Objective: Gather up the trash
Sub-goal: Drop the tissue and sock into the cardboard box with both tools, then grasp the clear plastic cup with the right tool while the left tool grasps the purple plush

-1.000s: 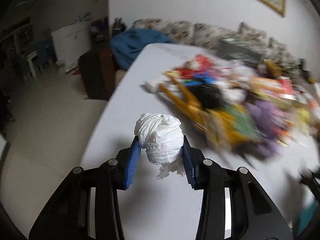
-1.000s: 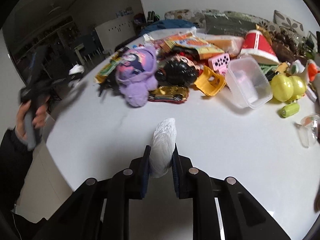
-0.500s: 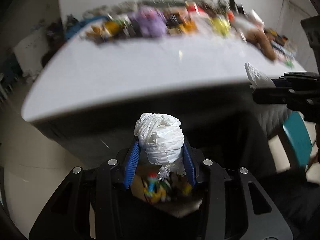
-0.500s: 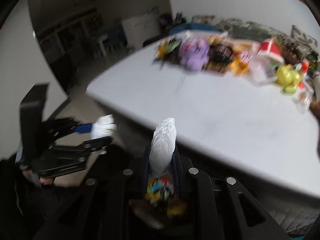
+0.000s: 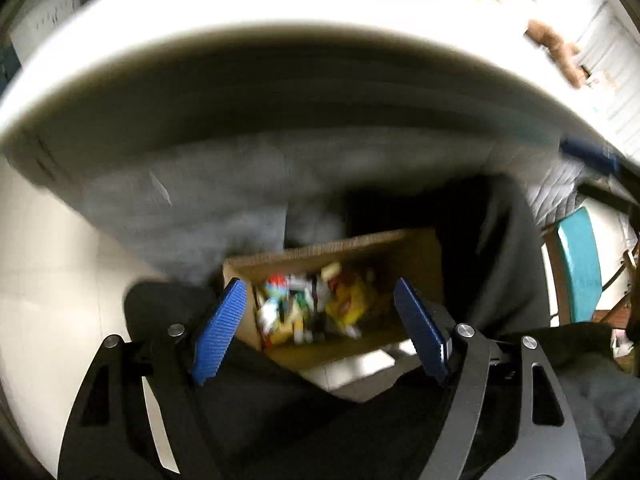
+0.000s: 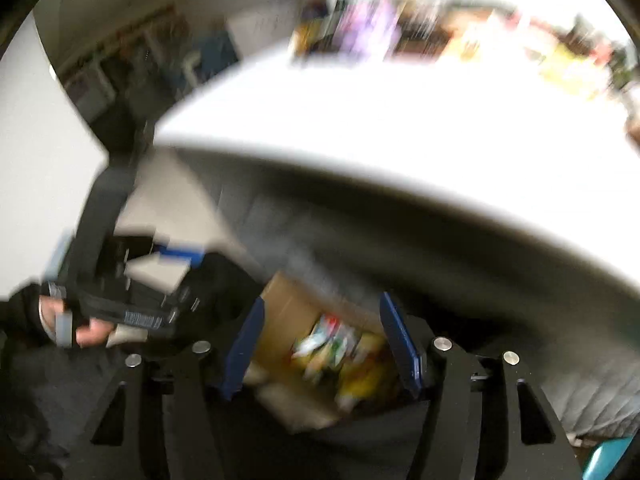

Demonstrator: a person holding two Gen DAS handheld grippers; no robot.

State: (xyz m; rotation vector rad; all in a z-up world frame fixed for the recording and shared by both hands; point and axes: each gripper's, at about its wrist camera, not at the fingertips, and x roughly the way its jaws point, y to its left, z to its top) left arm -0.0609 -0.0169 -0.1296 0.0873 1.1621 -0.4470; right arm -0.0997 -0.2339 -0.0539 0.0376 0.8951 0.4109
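Note:
A cardboard box [image 5: 416, 252] of colourful trash sits on the floor below the table edge; it also shows in the right wrist view [image 6: 280, 312]. My left gripper [image 5: 320, 300] is open and empty above the box. My right gripper [image 6: 320, 320] is open and empty above the same box. The white paper wads that the grippers held are not clearly visible; both views are blurred. The left gripper also shows in the right wrist view [image 6: 176, 256], and the right gripper's blue pad shows at the right edge of the left wrist view [image 5: 588, 156].
The white table [image 5: 280, 12] overhangs the box, with blurred toys and packets along its far side [image 6: 440, 32]. A teal chair [image 5: 580, 264] stands to the right. Dark clothing of the person fills the foreground.
Both grippers moved from over the table down to the box below its edge and opened. The white paper wads they held are gone from the jaws.

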